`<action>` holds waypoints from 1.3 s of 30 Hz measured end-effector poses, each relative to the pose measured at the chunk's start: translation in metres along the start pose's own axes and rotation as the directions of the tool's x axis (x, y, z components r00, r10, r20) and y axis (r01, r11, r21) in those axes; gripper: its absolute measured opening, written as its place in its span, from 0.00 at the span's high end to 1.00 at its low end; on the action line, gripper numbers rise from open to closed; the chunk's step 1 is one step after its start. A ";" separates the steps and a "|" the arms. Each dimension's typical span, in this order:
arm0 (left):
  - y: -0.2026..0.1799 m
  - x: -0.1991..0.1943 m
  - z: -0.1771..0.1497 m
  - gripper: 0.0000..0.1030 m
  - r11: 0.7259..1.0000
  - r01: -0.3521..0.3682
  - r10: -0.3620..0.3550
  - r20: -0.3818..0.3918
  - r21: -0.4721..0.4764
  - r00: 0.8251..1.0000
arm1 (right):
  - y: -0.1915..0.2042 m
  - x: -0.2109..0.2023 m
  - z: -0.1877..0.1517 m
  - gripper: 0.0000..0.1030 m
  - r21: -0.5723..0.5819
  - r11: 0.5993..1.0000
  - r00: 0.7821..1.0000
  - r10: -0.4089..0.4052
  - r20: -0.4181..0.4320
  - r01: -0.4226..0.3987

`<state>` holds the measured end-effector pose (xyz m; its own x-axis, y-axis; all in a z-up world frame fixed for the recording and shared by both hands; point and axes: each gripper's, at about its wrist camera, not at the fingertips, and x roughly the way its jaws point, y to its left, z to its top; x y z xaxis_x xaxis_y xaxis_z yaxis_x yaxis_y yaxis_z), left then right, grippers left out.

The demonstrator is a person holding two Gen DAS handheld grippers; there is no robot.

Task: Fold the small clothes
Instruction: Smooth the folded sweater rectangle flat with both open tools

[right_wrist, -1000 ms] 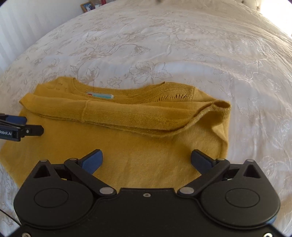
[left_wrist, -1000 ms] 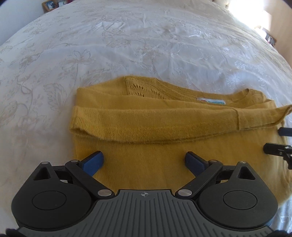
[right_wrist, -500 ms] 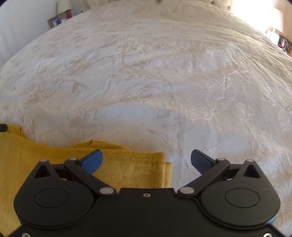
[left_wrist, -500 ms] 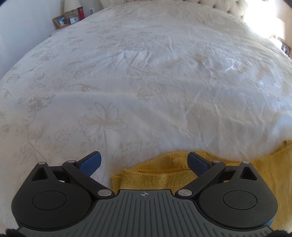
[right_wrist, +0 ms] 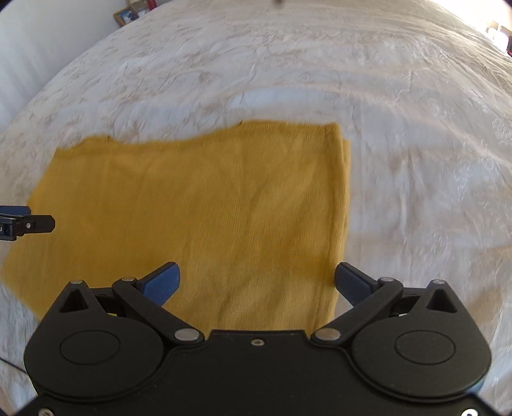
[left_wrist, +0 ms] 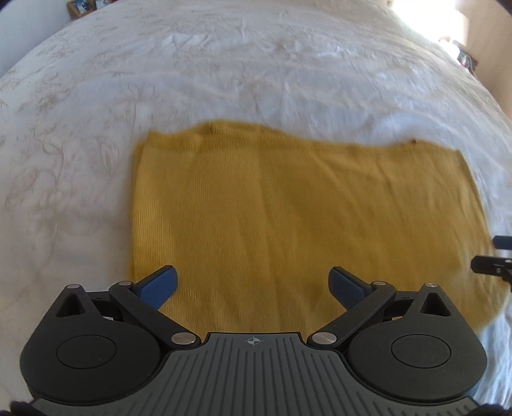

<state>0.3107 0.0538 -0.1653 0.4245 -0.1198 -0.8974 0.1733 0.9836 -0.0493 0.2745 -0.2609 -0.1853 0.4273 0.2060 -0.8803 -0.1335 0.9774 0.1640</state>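
A mustard-yellow knit sweater (left_wrist: 288, 217) lies folded into a flat rectangle on the white bedspread (left_wrist: 224, 70); it also shows in the right wrist view (right_wrist: 208, 208). Its sleeves and collar are hidden inside the fold. My left gripper (left_wrist: 253, 284) is open and empty above the sweater's near left part. My right gripper (right_wrist: 257, 283) is open and empty above its near right edge. The right gripper's fingers (left_wrist: 489, 265) show at the right edge of the left view, and the left gripper's fingers (right_wrist: 28, 224) at the left edge of the right view.
The bedspread (right_wrist: 400, 144) has a pale flower pattern and stretches all round the sweater. Picture frames (left_wrist: 84, 5) stand beyond the far left of the bed. Bright window light falls at the far right.
The sweater's near half has been folded over the sleeves and collar, leaving a plain rectangle. Both grippers swept forward over the bed, then drew back to the near edge, open.
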 end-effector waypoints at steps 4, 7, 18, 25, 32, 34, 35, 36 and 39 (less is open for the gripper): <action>0.011 -0.002 -0.037 0.00 0.998 -0.029 0.031 -0.048 0.048 0.998 | -0.020 -0.002 -0.039 0.00 0.057 0.997 0.997 -0.041 -0.071 0.045; 0.029 -0.007 -0.049 0.00 0.999 -0.052 0.052 -0.078 -0.003 0.996 | -0.039 -0.011 -0.052 0.00 0.162 0.986 0.997 -0.038 -0.065 0.048; -0.007 -0.041 -0.033 0.00 0.998 -0.004 0.004 0.010 -0.058 1.000 | -0.003 -0.037 -0.029 0.00 0.171 0.985 0.999 -0.030 0.044 0.022; -0.075 -0.020 -0.028 0.00 0.998 0.067 -0.067 0.005 0.018 0.998 | 0.035 -0.016 -0.035 0.00 0.025 0.999 0.999 -0.042 -0.003 0.042; -0.095 0.010 -0.050 0.00 0.997 0.032 -0.026 -0.087 0.063 0.996 | 0.007 -0.027 -0.053 0.00 0.099 0.993 0.997 -0.057 -0.044 0.061; -0.096 0.010 -0.053 0.00 0.996 0.030 -0.024 -0.081 0.079 0.996 | -0.008 -0.036 -0.055 0.00 0.148 0.988 0.999 -0.039 -0.030 0.043; -0.096 0.010 -0.053 0.00 0.996 0.032 -0.026 -0.081 0.078 0.996 | -0.016 -0.039 -0.056 0.00 0.174 0.984 1.000 -0.025 -0.016 0.027; -0.096 0.010 -0.053 0.00 0.997 0.034 -0.028 -0.081 0.073 0.996 | -0.024 -0.044 -0.057 0.00 0.204 0.979 1.000 -0.003 0.005 0.002; -0.095 0.013 -0.052 0.00 0.998 0.032 -0.027 -0.088 0.057 0.996 | -0.049 -0.047 -0.053 0.00 0.276 0.956 0.994 0.083 0.071 -0.100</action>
<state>0.2536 -0.0345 -0.1955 0.3401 -0.1341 -0.9308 0.2376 0.9699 -0.0529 0.2134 -0.3209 -0.1753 0.4771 0.2898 -0.8297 0.0764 0.9268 0.3676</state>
